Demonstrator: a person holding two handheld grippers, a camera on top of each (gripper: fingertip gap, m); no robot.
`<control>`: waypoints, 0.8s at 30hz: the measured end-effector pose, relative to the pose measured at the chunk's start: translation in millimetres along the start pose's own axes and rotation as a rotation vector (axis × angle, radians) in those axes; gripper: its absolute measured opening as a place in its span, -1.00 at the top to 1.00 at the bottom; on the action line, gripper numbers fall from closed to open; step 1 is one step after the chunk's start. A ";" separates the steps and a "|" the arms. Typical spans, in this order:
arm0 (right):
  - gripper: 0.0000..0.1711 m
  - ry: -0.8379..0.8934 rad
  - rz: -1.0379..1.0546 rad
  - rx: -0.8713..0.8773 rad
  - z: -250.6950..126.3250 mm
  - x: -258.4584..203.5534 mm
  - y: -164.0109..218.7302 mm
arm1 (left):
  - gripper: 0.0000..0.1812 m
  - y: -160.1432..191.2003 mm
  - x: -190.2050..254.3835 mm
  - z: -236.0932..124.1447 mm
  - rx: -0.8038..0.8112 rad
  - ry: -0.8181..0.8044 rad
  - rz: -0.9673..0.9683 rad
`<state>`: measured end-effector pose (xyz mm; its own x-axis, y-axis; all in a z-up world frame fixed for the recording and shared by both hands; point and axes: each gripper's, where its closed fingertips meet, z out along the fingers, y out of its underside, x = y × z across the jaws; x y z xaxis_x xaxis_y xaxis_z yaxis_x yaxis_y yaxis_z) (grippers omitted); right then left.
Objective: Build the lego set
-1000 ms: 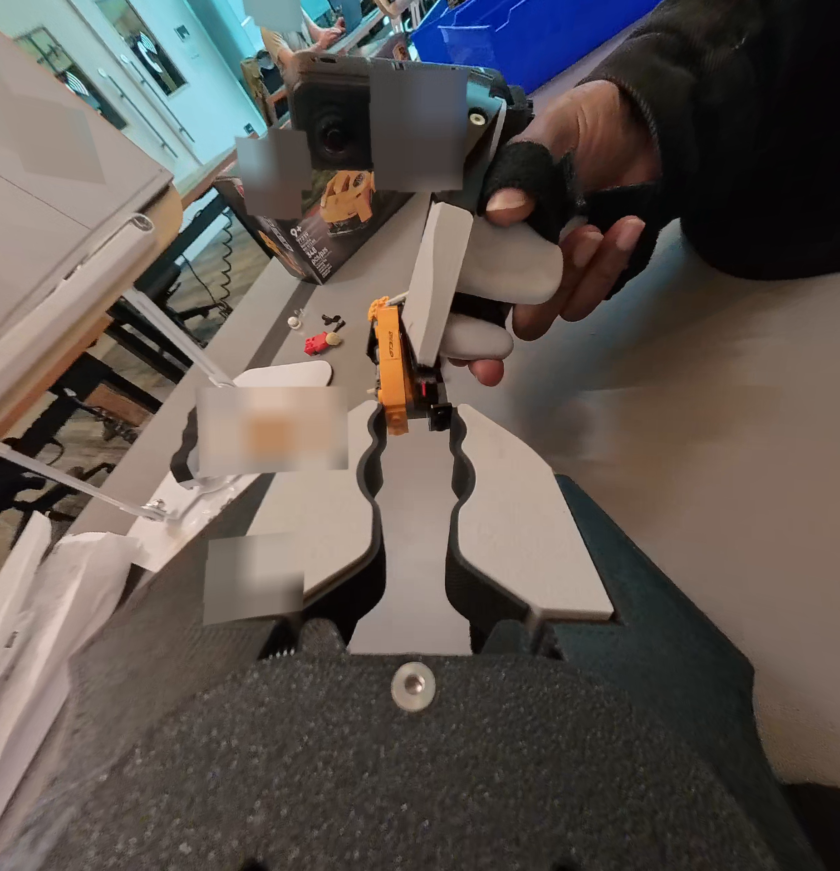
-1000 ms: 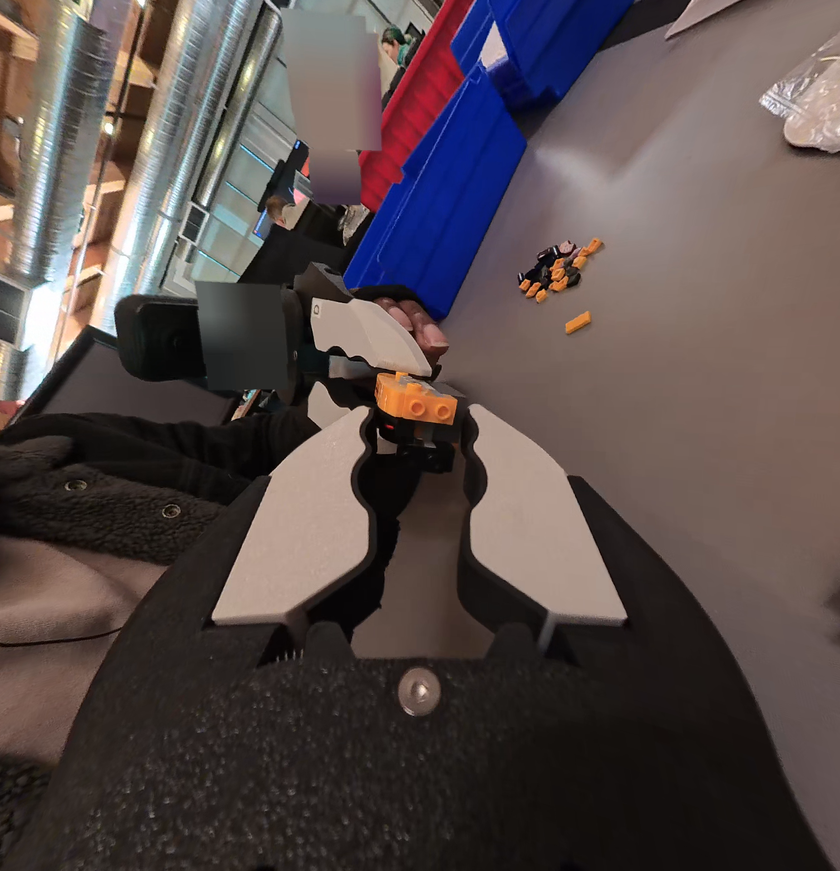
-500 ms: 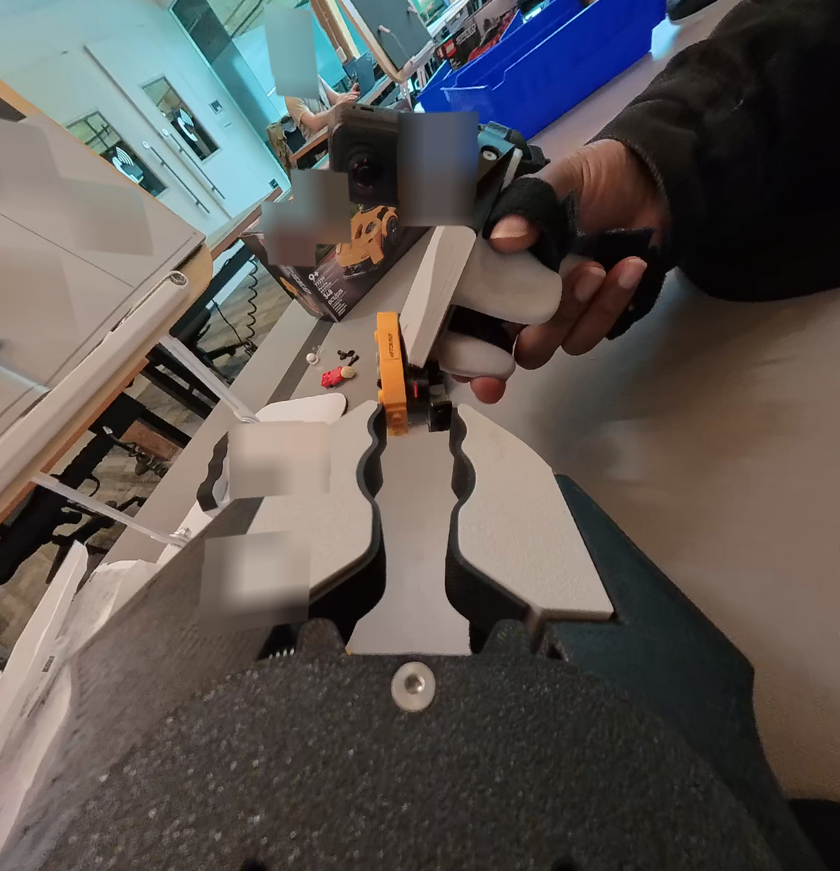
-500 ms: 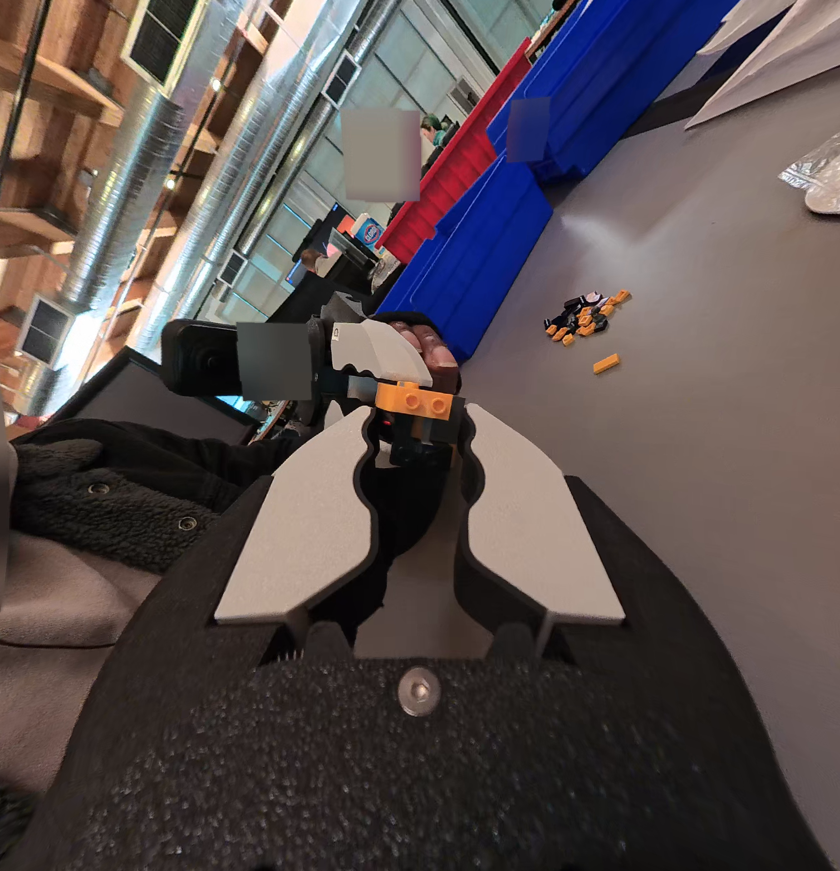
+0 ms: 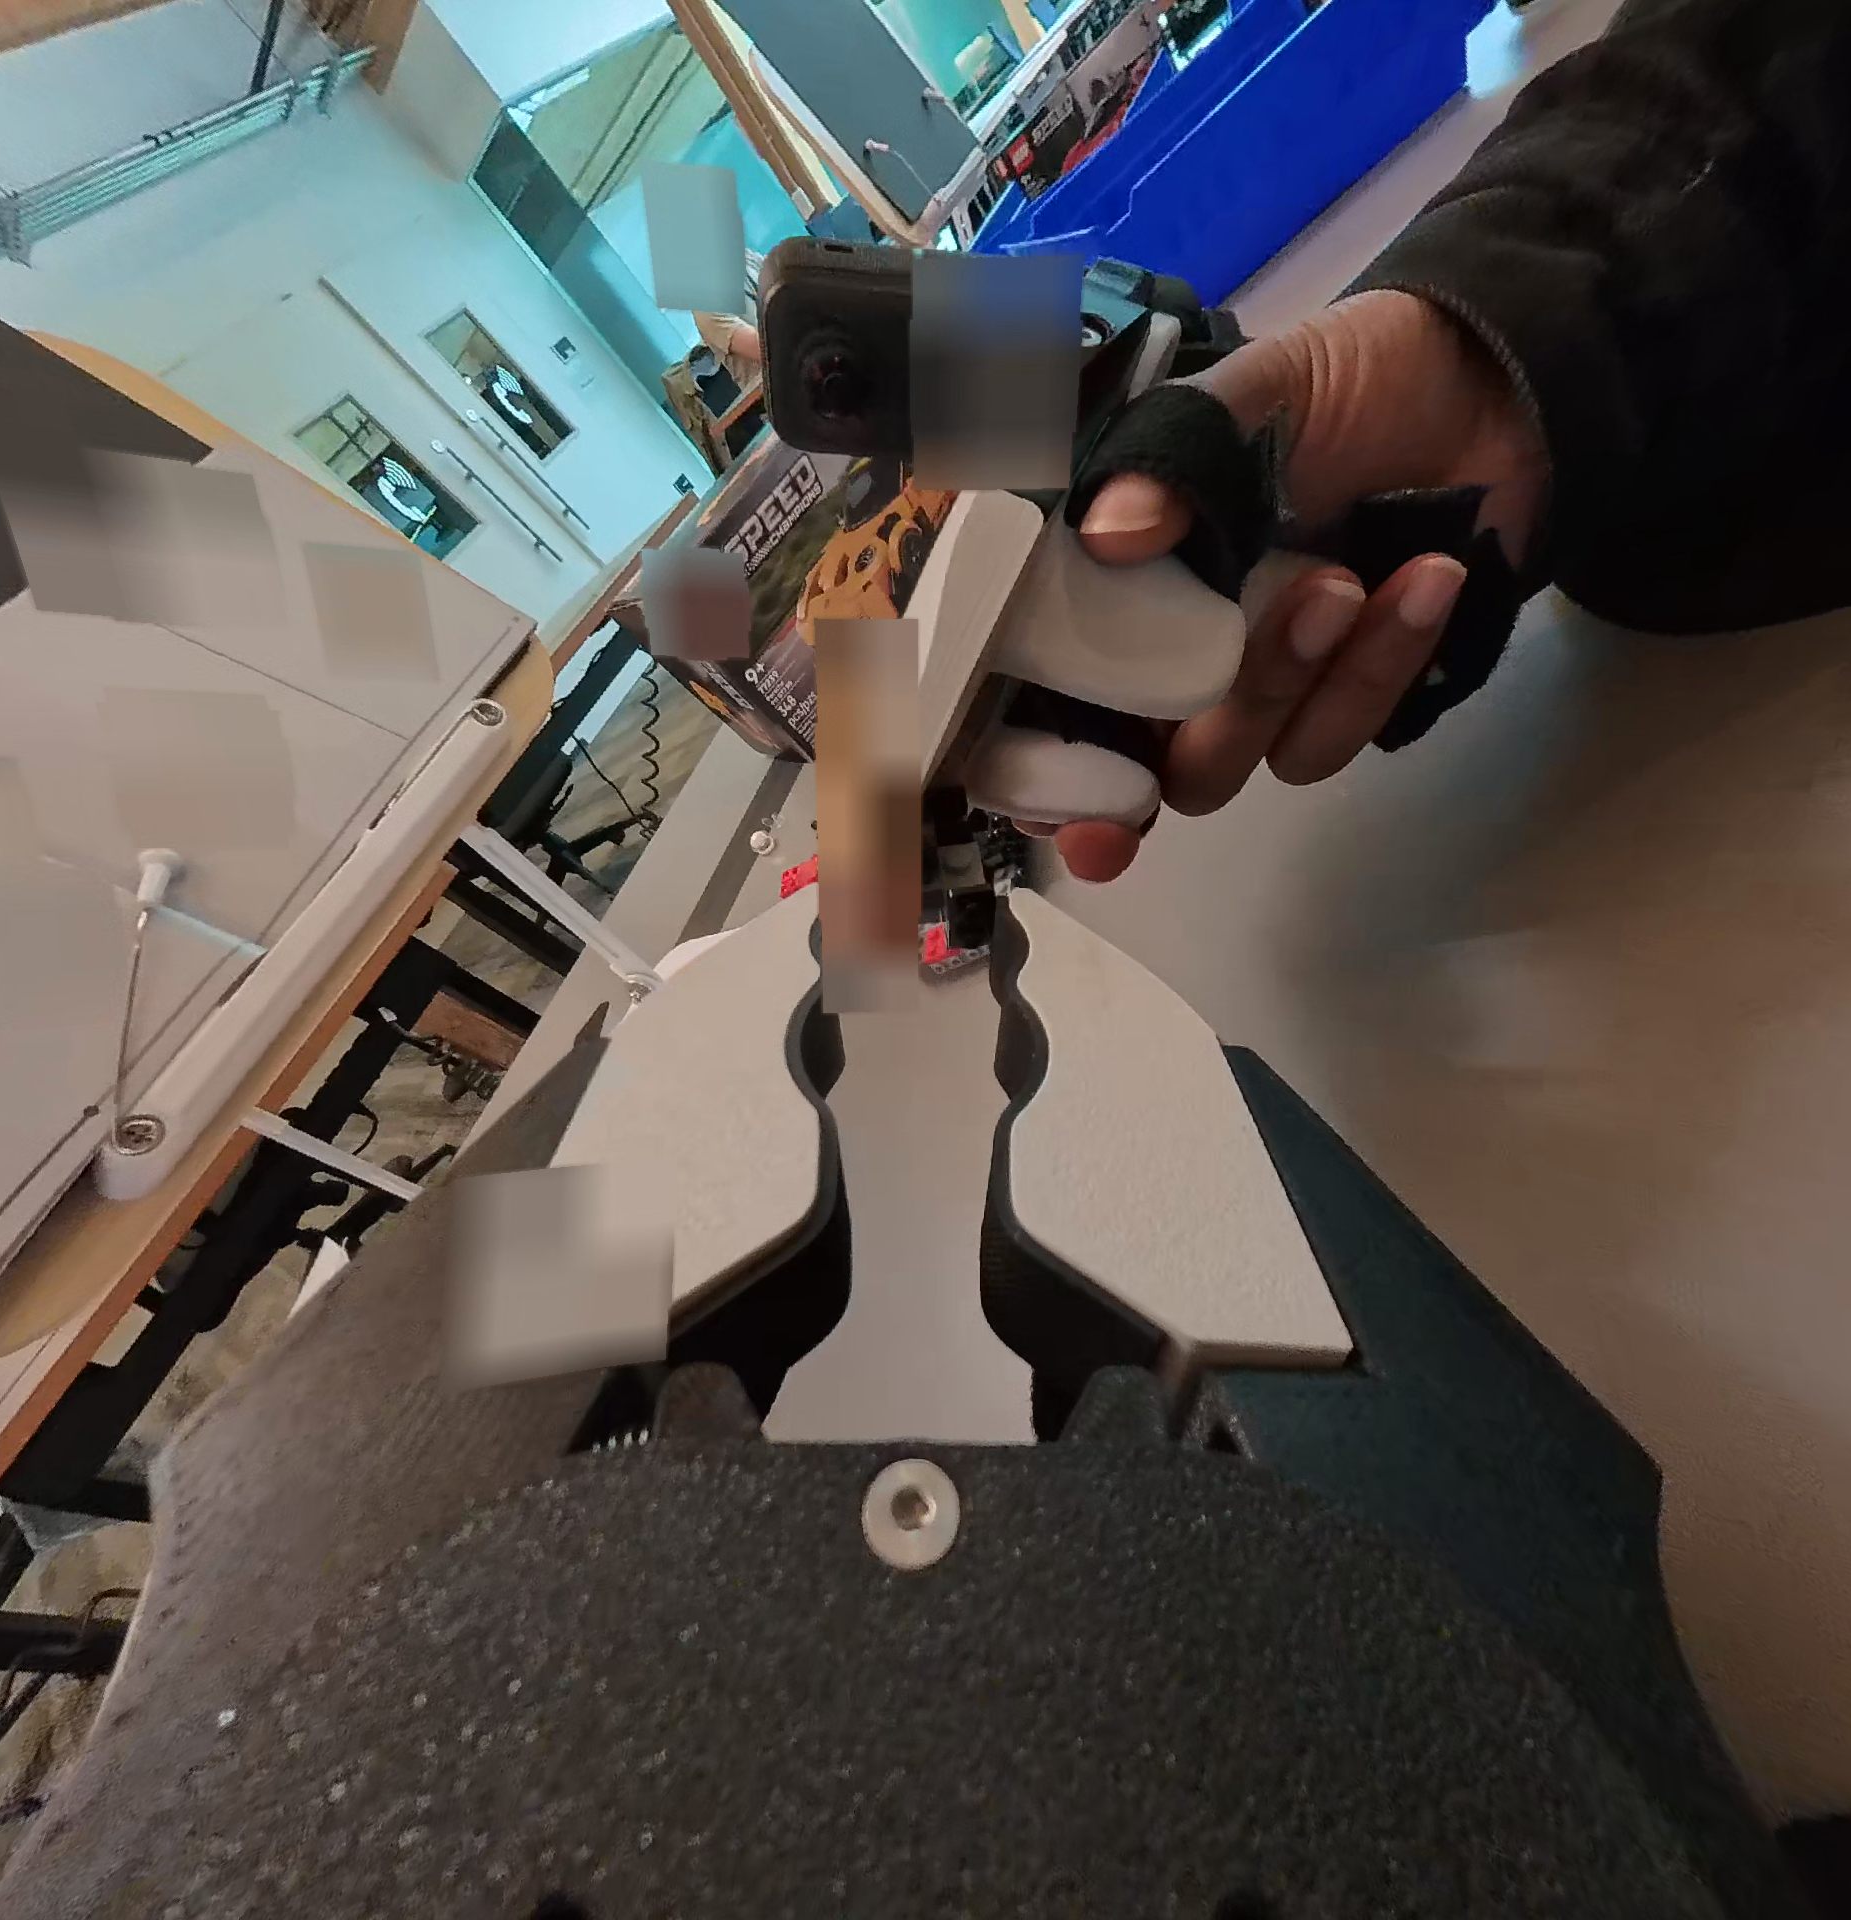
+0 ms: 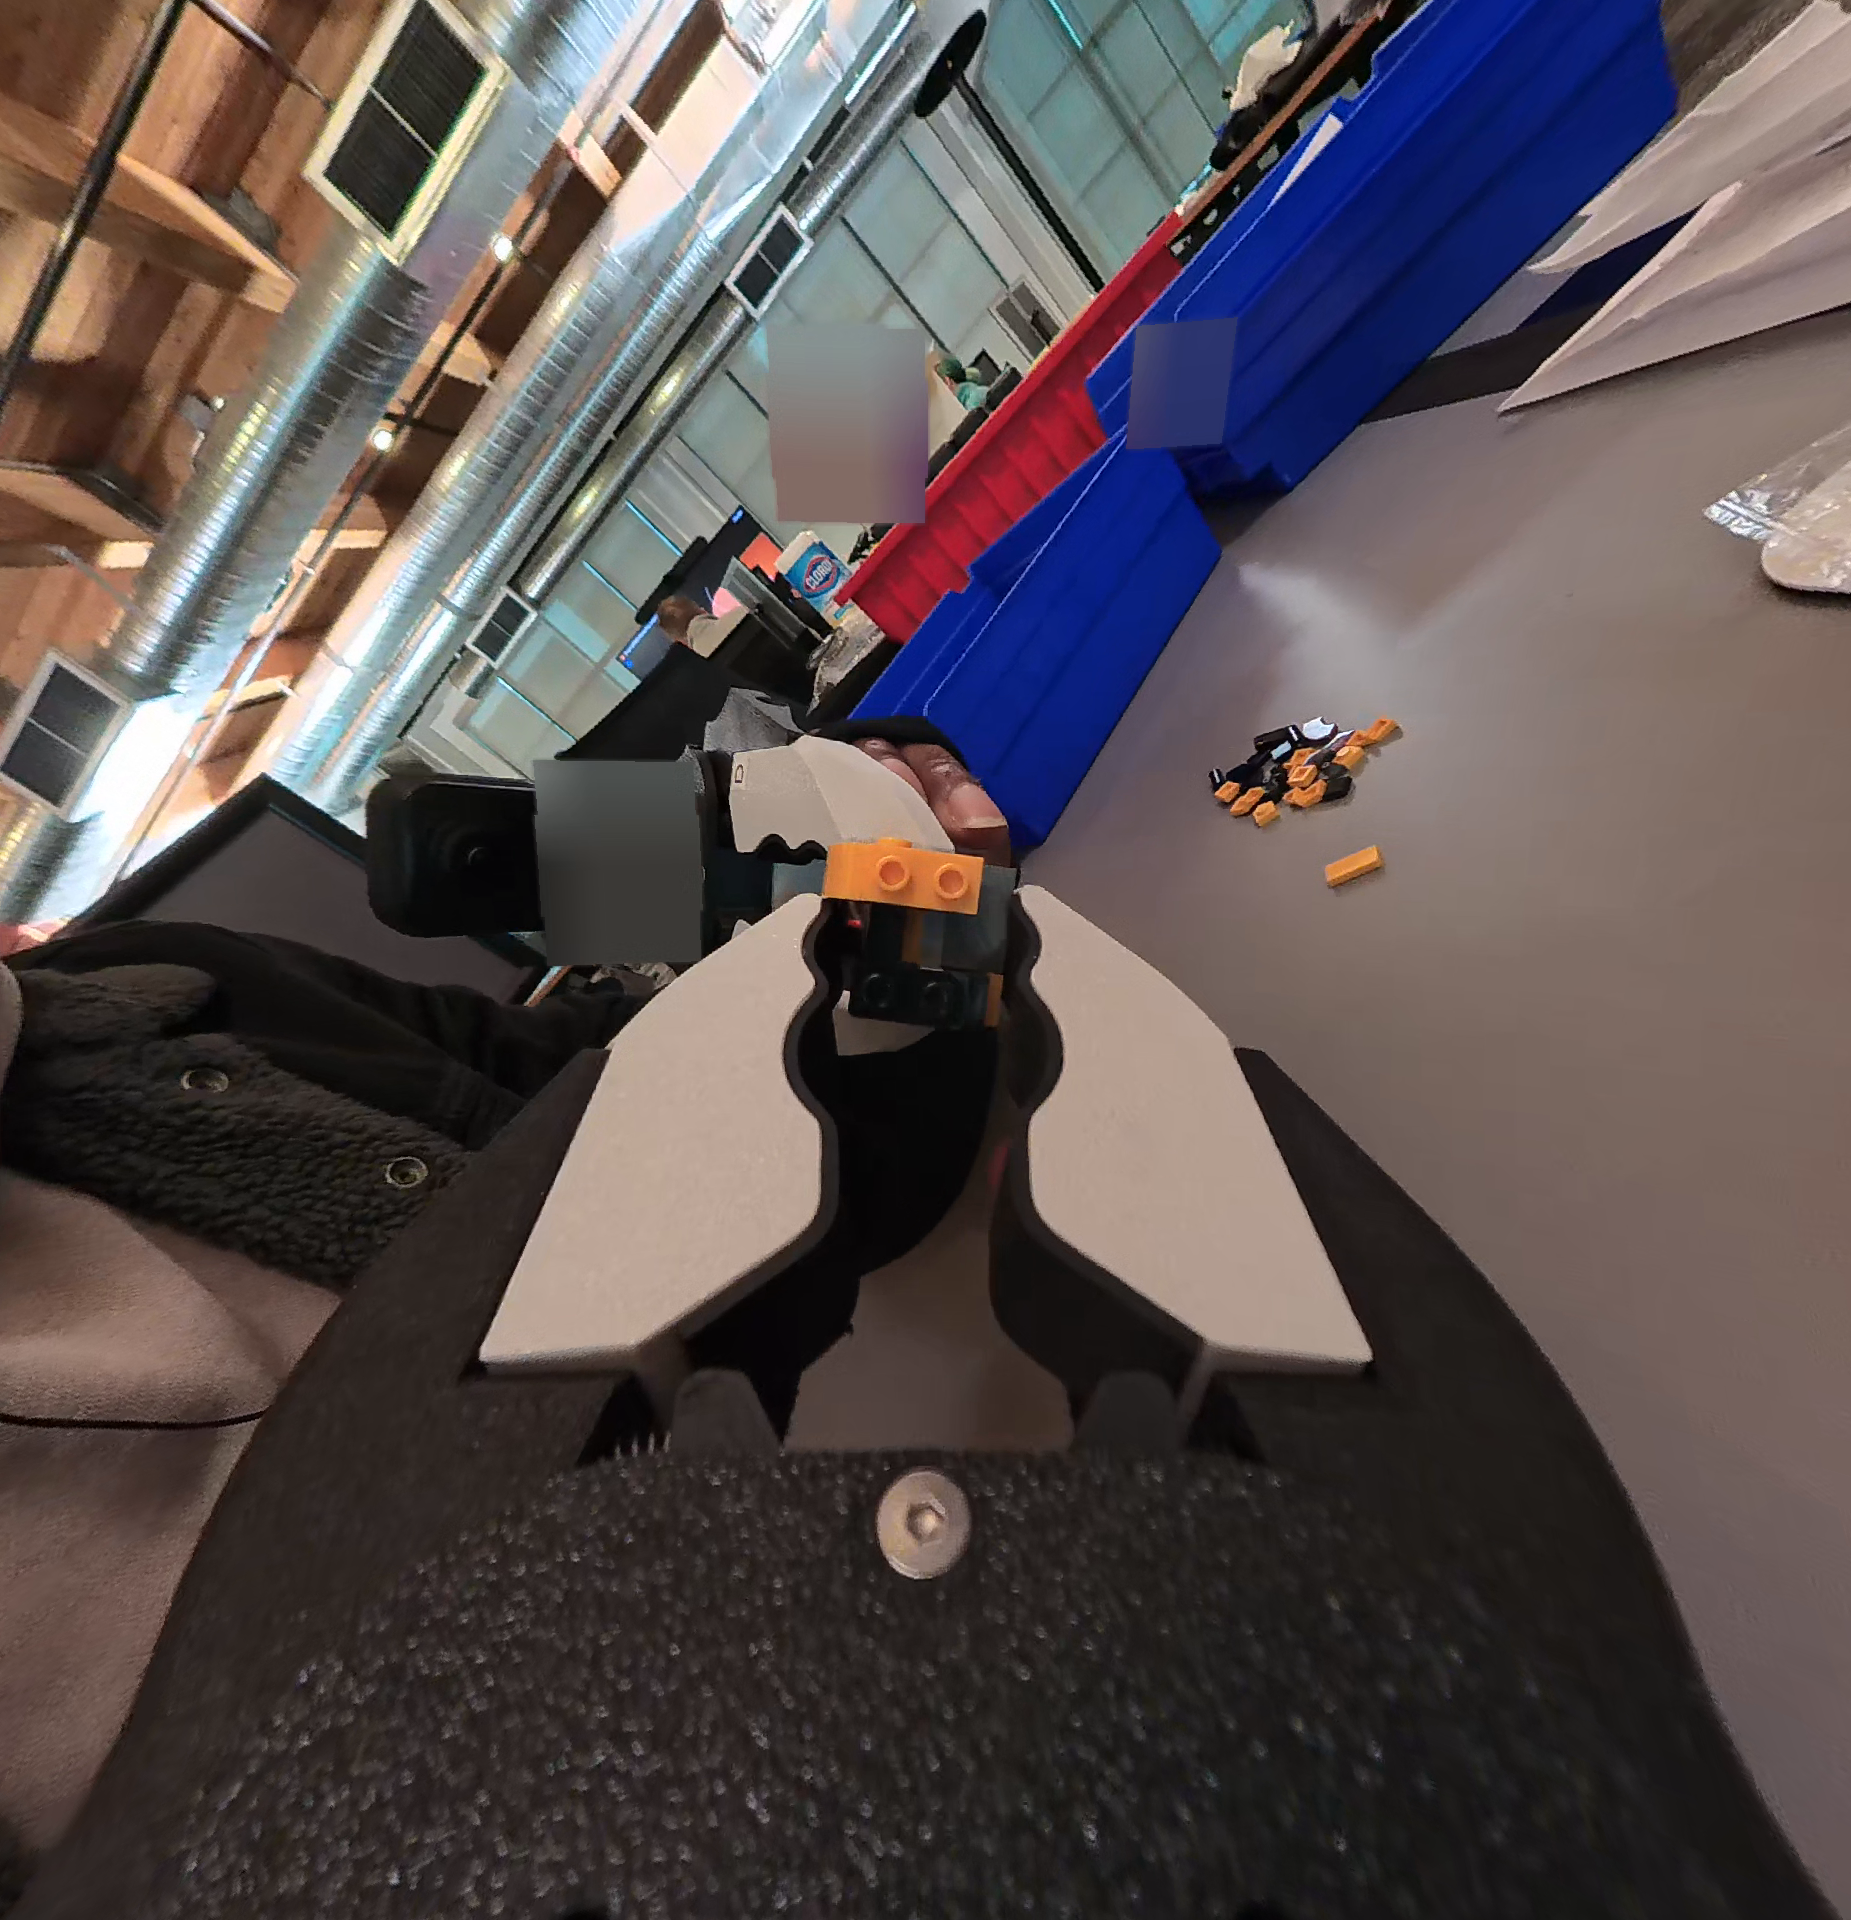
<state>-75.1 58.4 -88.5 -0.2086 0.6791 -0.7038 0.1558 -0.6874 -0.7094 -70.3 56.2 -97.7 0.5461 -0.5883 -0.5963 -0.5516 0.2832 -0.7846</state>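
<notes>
Item: orange-and-black lego assembly point(image 6: 916, 940), held aloft between your right tool point(image 6: 916, 935) and left tool point(image 5: 905, 951), both clamped on it, likely steadying it for pressing. Loose pieces point(image 6: 1300, 769) lay far ahead on the surface point(image 6: 1523, 935).

Left gripper point(image 5: 905, 961): two flat pale grey fingers point(image 5: 1149, 1132) with wavy black-edged inner rims, set in a black pebbled body; one silver hex screw point(image 5: 908, 1509) on the centreline.

Right gripper point(image 6: 916, 940): same build, grey fingers point(image 6: 1160, 1143), black grainy housing, silver screw point(image 6: 922, 1523). Seen from the left wrist view it carries a black camera block point(image 5: 833, 358) and a white handle point(image 5: 1129, 634).

Person: black fleece sleeve point(image 5: 1679, 343) and a black fingerless glove point(image 5: 1175, 468); dark fleece jacket point(image 6: 225, 1081) with snap buttons.
</notes>
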 end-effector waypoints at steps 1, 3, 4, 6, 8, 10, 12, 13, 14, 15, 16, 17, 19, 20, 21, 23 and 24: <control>0.66 0.006 0.001 -0.001 -0.2 0.1 0.5 | 0.72 0.0 0.4 0.0 -0.002 0.002 0.003; 0.67 0.016 0.001 -0.003 -0.8 0.8 1.9 | 0.72 0.9 1.7 0.2 -0.010 0.006 0.014; 0.67 0.024 0.003 -0.006 -1.1 2.1 2.7 | 0.72 2.0 2.2 0.7 -0.018 0.008 0.016; 0.67 0.039 0.006 -0.006 -1.2 4.3 3.8 | 0.72 4.3 3.0 1.5 -0.026 0.010 0.015; 0.66 0.047 0.004 0.002 -0.8 5.6 2.3 | 0.72 5.0 1.9 2.3 -0.013 0.013 -0.029; 0.65 0.074 -0.015 0.003 0.8 7.7 0.7 | 0.73 7.7 -0.2 2.6 -0.006 0.010 -0.047; 0.65 0.057 -0.006 0.010 0.8 4.2 -3.9 | 0.73 3.3 -3.0 1.8 0.026 0.003 -0.082; 0.61 0.051 -0.015 0.016 0.5 1.9 -5.8 | 0.72 1.3 -5.7 1.2 0.032 -0.013 -0.088; 0.50 0.055 -0.021 0.017 0.5 1.1 -6.7 | 0.73 0.9 -10.7 -0.1 0.034 -0.046 -0.080; 0.46 0.061 -0.025 0.016 0.2 0.7 -6.7 | 0.72 0.9 -15.4 -1.7 0.036 -0.070 -0.082; 0.45 0.073 -0.026 0.024 -0.3 1.1 -7.3 | 0.72 0.5 -19.4 -3.2 0.045 -0.087 -0.100; 0.46 0.090 -0.028 0.036 -0.6 2.2 -8.0 | 0.72 0.4 -23.2 -4.4 0.048 -0.108 -0.113; 0.52 0.113 -0.014 0.087 0.5 2.2 -10.5 | 0.72 0.6 -29.6 -5.4 0.039 -0.155 -0.118; 0.54 0.120 0.001 0.126 2.3 1.5 -12.6 | 0.72 -1.0 -31.1 -5.4 0.043 -0.173 -0.124; 0.57 0.126 0.011 0.170 4.4 0.3 -15.8 | 0.72 -2.0 -32.2 -4.7 0.039 -0.192 -0.130; 0.58 0.134 0.007 0.245 7.2 -3.4 -25.5 | 0.72 -4.5 -32.1 -2.8 0.030 -0.222 -0.124; 0.59 0.146 -0.009 0.268 7.3 -4.6 -30.5 | 0.72 -6.1 -30.5 -1.7 0.030 -0.227 -0.121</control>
<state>-86.0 74.3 -63.4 -0.0645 0.7016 -0.7096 -0.1097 -0.7118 -0.6938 -84.7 71.1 -74.4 0.7365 -0.4354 -0.5178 -0.4564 0.2452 -0.8553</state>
